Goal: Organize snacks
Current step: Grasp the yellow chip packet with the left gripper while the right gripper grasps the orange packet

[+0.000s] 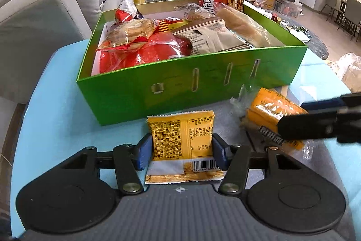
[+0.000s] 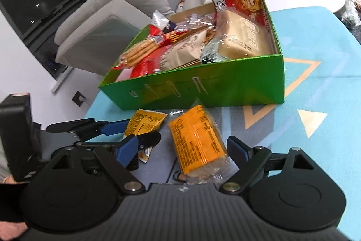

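- Two snack packs lie on the blue worktop (image 1: 56, 105) in front of the green box (image 1: 180, 87), not yet packed.
- Left tool (image 1: 182, 151): pads clamped on the sides of the small yellow packet (image 1: 180, 139), which rests flat just before the box's front wall.
- Right tool (image 2: 179, 150): jaws apart, straddling the orange wrapped pack (image 2: 196, 141) without touching it.
- Step in hand, as I judge it: picking up the last loose snacks.
- Next move calls for lifting the packet over the front wall; the right jaws need closing first.
- Box contents: nearly full, with red bags, breadsticks, a beige pouch, wrapped bread. Free space looks scarce.
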The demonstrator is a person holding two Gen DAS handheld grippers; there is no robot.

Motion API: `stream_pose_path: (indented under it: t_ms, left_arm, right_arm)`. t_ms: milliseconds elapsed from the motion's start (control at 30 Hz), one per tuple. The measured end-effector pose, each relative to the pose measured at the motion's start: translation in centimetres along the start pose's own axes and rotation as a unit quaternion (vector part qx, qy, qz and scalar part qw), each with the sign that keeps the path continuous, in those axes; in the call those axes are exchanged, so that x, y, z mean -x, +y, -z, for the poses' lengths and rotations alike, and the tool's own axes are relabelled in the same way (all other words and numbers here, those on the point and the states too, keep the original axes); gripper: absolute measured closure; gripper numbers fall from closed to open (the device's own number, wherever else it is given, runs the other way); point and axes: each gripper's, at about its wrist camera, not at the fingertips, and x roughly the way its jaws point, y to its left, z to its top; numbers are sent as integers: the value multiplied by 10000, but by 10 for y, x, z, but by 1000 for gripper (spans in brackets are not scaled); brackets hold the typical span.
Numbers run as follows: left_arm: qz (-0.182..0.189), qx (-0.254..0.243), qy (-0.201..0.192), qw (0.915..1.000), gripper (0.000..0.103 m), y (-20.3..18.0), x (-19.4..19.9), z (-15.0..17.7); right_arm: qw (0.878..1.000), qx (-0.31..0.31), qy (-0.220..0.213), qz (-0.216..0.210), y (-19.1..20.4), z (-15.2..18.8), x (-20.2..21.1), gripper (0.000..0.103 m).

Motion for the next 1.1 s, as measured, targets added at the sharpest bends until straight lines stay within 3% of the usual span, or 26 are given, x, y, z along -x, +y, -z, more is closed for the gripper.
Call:
stream_pose_path:
  t_ms: [67, 167, 367, 433, 500, 567, 1100]
  left_arm:
    - [-35, 51, 15, 10000, 45, 1, 0, 0]
    - [-75, 109, 34, 9999, 26, 3, 0, 2]
    - [-93, 127, 1, 9999, 24, 6, -2, 5]
    - [-85, 121, -18, 9999, 26, 5, -1, 5]
    - [-54, 92, -98, 9999, 43, 6, 0, 5]
    - [-24, 83, -158, 9998, 52, 7, 2, 5]
    - [-3, 48, -300, 9995, 54, 11, 8, 11]
  right_arm:
    - [9996, 82, -123, 249, 4, 1, 2, 29]
    - [9981, 263, -229, 515, 11, 2, 2, 29]
    - [9930, 766, -191, 874, 22, 7, -6, 29]
    - [9918, 813, -170, 970, 23, 8, -9, 29]
    - [9905, 898, -141, 1028, 23, 10, -12, 29]
    - [9885, 1025, -104, 1110, 24, 12, -12, 29]
    - [9858, 1198, -17, 1178, 24, 15, -29, 30]
